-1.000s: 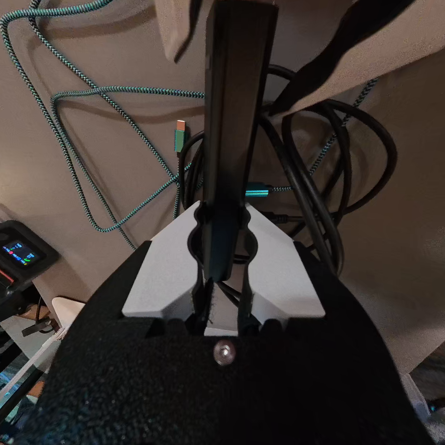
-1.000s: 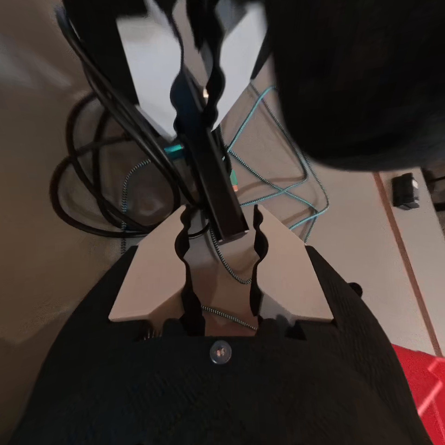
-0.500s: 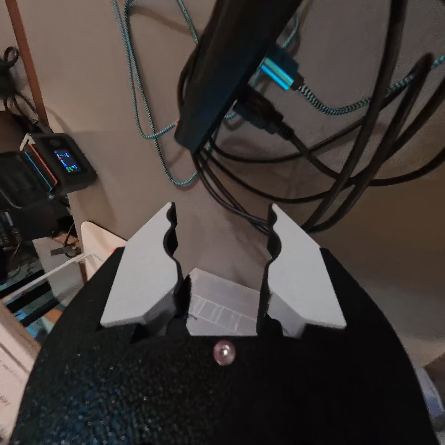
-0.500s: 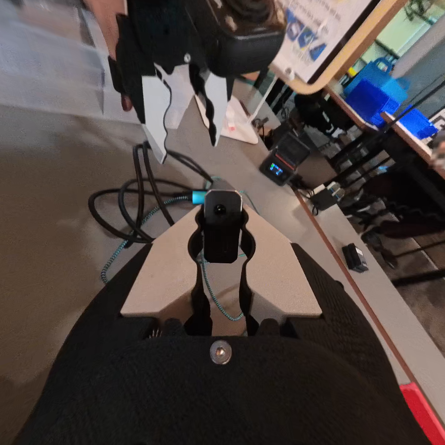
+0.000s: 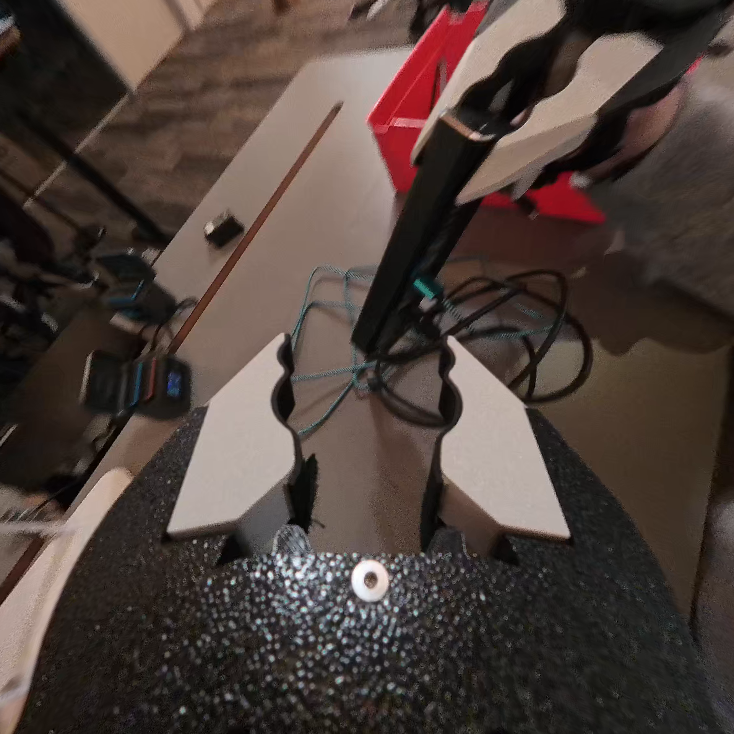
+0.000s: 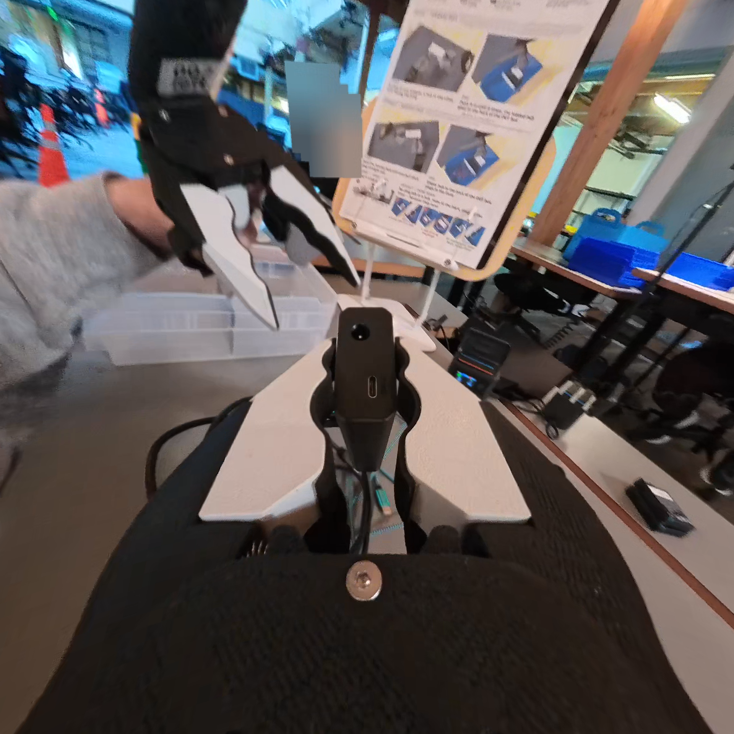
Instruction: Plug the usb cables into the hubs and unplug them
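Above table: hub in right gripper.

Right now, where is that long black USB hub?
The USB hub is clamped in the right hand-held gripper, lifted above the table's tangled cables, with the open left hand-held gripper just short of its lower end.

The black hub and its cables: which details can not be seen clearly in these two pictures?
- Hub side ports: right wrist view shows only its end; right gripper fingers cover the sides.
- Teal plug seating: left wrist view, motion blur.
- Black cable ends: left wrist view, tangled coils.
- Left gripper: open, empty.
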The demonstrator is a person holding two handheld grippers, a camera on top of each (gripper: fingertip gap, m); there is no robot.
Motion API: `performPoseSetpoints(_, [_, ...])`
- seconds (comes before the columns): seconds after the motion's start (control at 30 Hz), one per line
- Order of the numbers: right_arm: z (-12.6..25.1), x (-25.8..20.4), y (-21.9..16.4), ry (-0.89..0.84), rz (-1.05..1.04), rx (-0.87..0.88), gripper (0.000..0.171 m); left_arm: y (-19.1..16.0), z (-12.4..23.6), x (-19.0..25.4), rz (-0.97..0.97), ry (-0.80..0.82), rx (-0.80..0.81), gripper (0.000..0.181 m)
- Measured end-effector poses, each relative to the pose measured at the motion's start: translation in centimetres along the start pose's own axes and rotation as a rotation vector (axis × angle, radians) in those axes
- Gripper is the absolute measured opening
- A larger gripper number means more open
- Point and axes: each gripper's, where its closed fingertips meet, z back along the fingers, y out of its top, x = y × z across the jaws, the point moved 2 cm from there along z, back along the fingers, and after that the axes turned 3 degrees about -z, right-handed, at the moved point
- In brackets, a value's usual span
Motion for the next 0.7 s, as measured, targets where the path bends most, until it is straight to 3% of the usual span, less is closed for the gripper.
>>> performPoseSetpoints(0.03, [-0.1, -0.2, 0.5, 0.023, -0.012, 0.027, 0.025, 0.4, -0.3, 0.4, 0.005, -0.011, 0.039, 0.072])
performPoseSetpoints(0.23, [0.9, -2.1, 3.8, 0.201, -0.074, 0.205, 0.025, 0.9, -1.3, 2.0, 0.12, -0.205, 0.234, 0.081])
performPoseSetpoints(0.43, [1.8, -2.3, 5.2, 0.302, -0.159, 0.326, 0.025, 1.4, -0.3, 3.8, 0.282, -0.436, 0.491, 0.063])
performPoseSetpoints(0.7, [2.5, -1.2, 5.2, 0.377, -0.331, 0.467, 0.025, 1.8, 1.5, 5.6, 0.414, -0.581, 0.779, 0.079])
